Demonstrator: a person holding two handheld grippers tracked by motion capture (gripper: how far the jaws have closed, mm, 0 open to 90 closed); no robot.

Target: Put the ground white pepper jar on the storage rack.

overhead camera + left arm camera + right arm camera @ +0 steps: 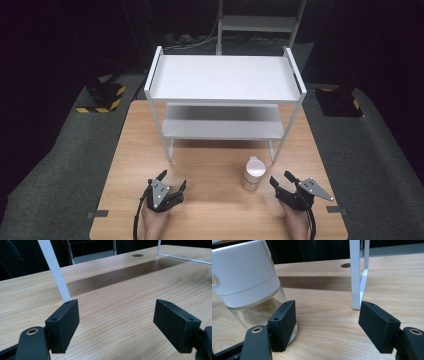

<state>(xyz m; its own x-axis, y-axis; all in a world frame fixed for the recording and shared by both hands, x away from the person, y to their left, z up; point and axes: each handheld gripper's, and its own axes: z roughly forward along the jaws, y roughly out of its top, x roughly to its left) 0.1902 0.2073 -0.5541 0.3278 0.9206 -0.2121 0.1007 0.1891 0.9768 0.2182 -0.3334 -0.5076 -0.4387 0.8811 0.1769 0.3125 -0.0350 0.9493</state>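
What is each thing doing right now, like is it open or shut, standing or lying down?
left gripper: open, holding nothing, low over the table.
right gripper: open, beside the jar, not gripping it.
jar: upright on the table, white cap on, some sandy powder inside.
white shelf rack: standing, both shelves bare.

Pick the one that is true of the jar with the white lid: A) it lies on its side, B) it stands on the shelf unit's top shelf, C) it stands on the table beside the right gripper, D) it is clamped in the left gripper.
C: the jar stands upright on the table, just left of the open right gripper.
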